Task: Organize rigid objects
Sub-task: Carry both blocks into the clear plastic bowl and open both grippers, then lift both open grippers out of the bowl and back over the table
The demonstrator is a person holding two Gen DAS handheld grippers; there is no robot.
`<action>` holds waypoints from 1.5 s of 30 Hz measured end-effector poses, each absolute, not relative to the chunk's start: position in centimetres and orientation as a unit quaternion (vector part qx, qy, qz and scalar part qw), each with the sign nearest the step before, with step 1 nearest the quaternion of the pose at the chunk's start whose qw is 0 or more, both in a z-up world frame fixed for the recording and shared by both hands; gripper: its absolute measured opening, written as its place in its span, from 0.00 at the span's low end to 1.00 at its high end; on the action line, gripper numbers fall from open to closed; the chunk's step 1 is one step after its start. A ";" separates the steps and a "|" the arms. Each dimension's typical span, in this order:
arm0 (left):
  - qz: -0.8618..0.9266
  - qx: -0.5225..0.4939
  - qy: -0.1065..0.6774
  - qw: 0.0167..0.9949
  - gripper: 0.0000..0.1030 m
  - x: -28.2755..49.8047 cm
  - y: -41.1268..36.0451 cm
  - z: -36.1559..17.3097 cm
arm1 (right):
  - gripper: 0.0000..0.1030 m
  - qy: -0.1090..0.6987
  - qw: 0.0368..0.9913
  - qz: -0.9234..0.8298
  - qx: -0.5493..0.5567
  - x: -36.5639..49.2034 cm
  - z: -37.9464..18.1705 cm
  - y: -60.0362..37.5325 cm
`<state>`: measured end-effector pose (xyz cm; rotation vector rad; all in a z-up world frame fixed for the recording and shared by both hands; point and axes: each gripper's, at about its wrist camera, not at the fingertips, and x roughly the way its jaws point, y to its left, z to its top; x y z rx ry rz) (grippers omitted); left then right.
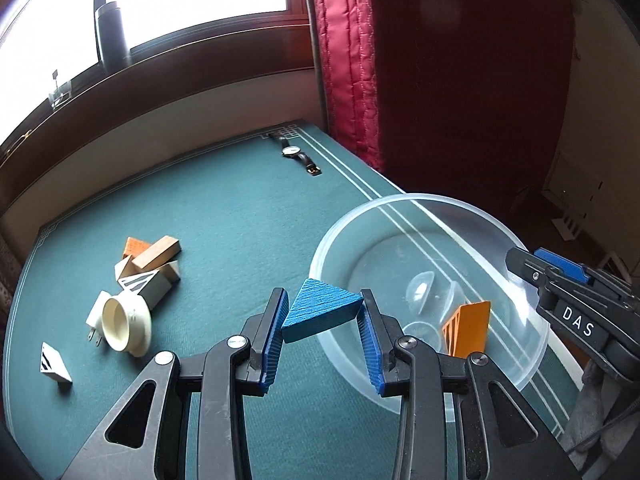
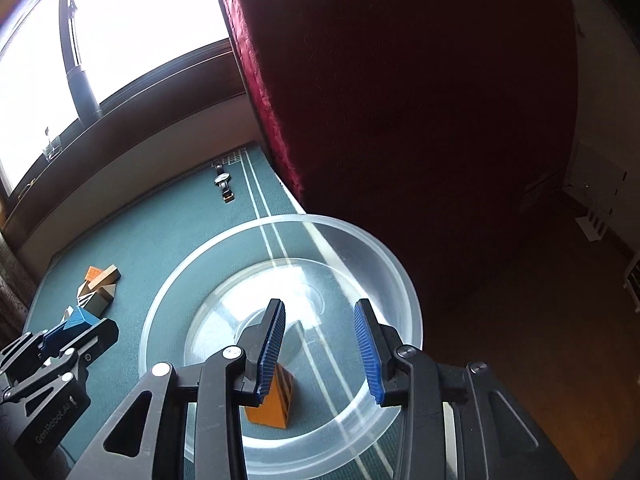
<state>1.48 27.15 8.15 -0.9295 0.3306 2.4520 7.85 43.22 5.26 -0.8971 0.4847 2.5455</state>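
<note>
left gripper (image 1: 322,330): clamped on the blue wedge block (image 1: 322,309); held above the table (image 1: 224,208) just beside the bowl's near-left rim, not yet over it
right gripper (image 2: 320,354): jaws apart, nothing between them; hovers over the clear bowl (image 2: 396,280)
bowl: sits at the table's right edge, on the white border lines
done: one orange wedge (image 2: 272,404) already standing in the bowl; some clear plastic bits look to be in there too, hard to tell what
left: block pile (image 1: 150,270) toward the left edge; cream round fitting (image 1: 126,326) with a white plug just beside it; striped white wedge (image 1: 54,364) near the near-left corner
wristwatch (image 1: 298,154): far right corner; unclear if it counts
progress: early; one in, one in transit, most loose
</note>
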 end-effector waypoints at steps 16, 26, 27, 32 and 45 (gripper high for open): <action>0.893 -0.344 0.111 0.266 0.63 1.5 28.7 7.8 | 0.56 0.173 0.246 0.905 -0.300 8.8 6.0 44.0; 0.906 -0.339 0.102 0.231 0.66 1.4 26.2 7.8 | 0.58 0.160 0.237 0.909 -0.302 8.4 6.0 42.9; 0.908 -0.338 0.102 0.227 0.66 1.4 25.9 7.8 | 0.59 0.158 0.234 0.910 -0.304 8.3 5.9 42.7; 0.911 -0.343 0.094 0.210 0.66 1.1 24.3 7.5 | 0.61 0.143 0.221 0.914 -0.308 7.8 5.9 41.2; 0.922 -0.350 0.059 0.157 0.66 0.1 18.7 7.0 | 0.66 0.124 0.181 0.927 -0.304 5.7 7.4 36.9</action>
